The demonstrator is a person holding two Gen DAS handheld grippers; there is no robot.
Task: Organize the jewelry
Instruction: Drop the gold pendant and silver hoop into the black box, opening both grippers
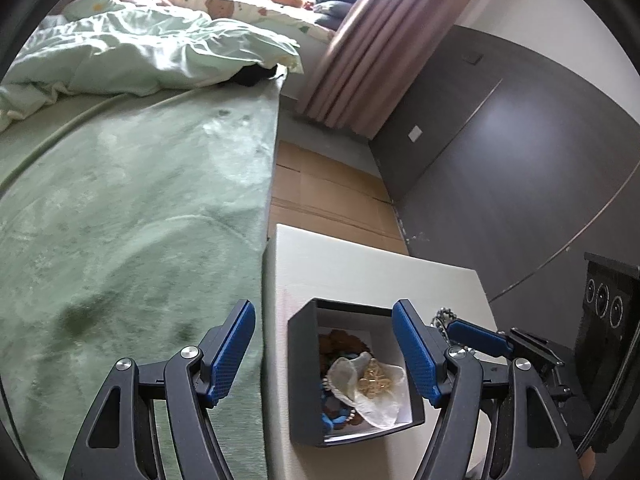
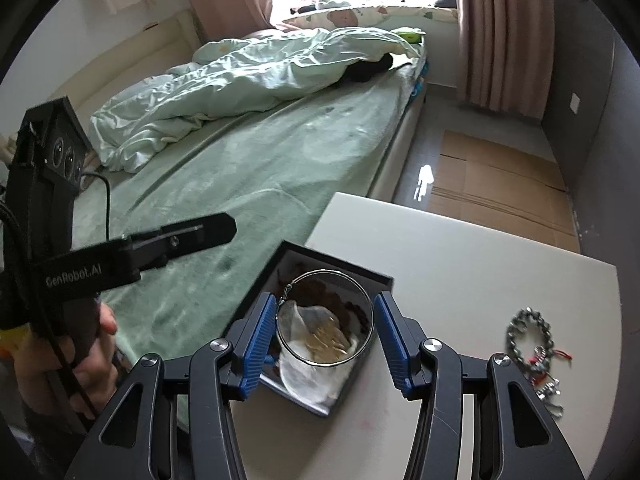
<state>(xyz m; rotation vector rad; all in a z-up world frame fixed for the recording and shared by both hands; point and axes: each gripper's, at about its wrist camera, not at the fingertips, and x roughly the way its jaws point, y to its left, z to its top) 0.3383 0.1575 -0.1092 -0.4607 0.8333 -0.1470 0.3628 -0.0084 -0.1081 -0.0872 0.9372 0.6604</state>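
Observation:
An open dark box [image 1: 304, 380] [image 2: 256, 280] sits on a white table [image 1: 360, 268] [image 2: 460, 264] by the bed. It holds a clear pouch with gold jewelry [image 1: 374, 384] [image 2: 320, 344] and brown and blue beads [image 1: 344, 342]. A thin silver bangle [image 2: 326, 318] spans the gap between my right gripper's [image 2: 325, 342] blue pads over the box; whether the pads touch it I cannot tell. My left gripper [image 1: 324, 350] is open and empty, its fingers straddling the box's left side. A silver chain bracelet with red bits [image 2: 532, 340] lies on the table to the right.
A bed with a green blanket [image 1: 132, 220] [image 2: 248, 168] borders the table on the left. Flattened cardboard [image 1: 328, 196] [image 2: 496, 184] covers the floor beyond. A dark wall [image 1: 520, 160] is at the right. The hand holding the left gripper [image 2: 92, 344] shows at the left.

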